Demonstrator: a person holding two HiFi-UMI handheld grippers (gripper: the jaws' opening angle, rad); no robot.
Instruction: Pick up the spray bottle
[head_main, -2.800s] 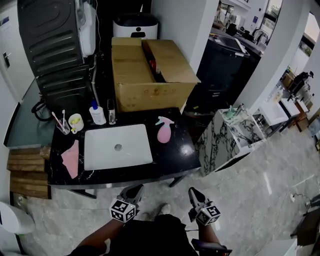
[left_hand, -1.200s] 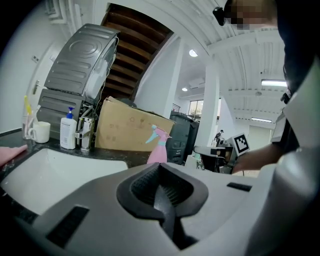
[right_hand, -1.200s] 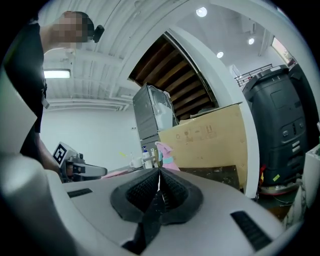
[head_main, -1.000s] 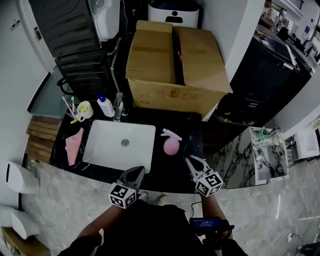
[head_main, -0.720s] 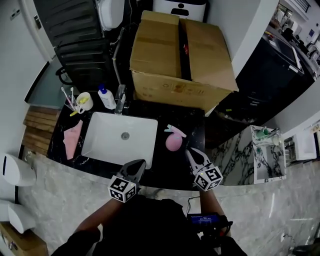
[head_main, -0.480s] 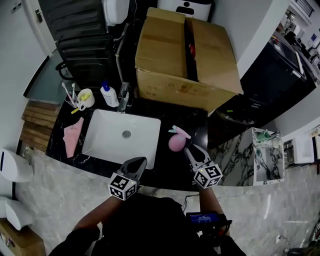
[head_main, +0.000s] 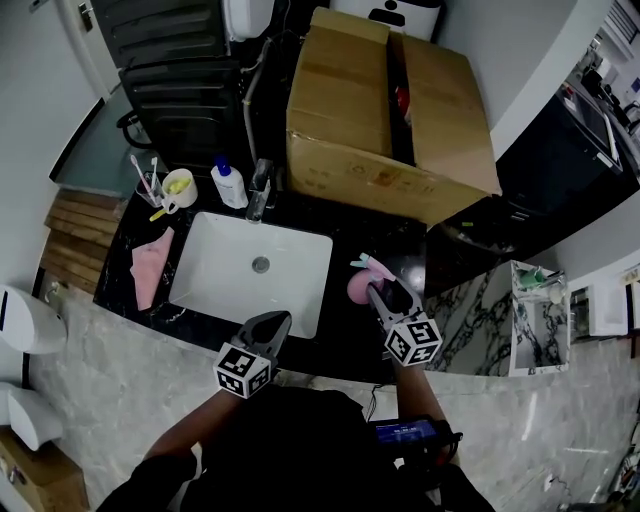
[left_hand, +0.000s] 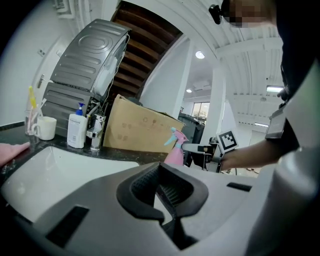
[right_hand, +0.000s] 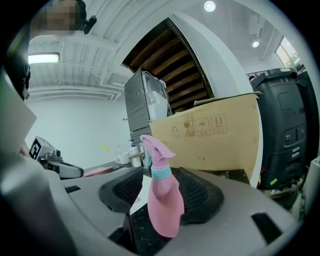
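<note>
Spray bottle (right_hand: 162, 200), pink, upright on table (head_main: 340, 335) between jaws of right gripper (head_main: 388, 297); jaws just opened wide to straddle body, pads not yet pressing. Left gripper (head_main: 268, 325) closed, empty, well left, clear of grasp

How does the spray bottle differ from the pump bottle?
The spray bottle is pink with a teal trigger; the pump bottle is white with a blue top. The spray bottle stands right of the sink, the pump bottle behind it, beside the tap. Both stand upright on the counter.
</note>
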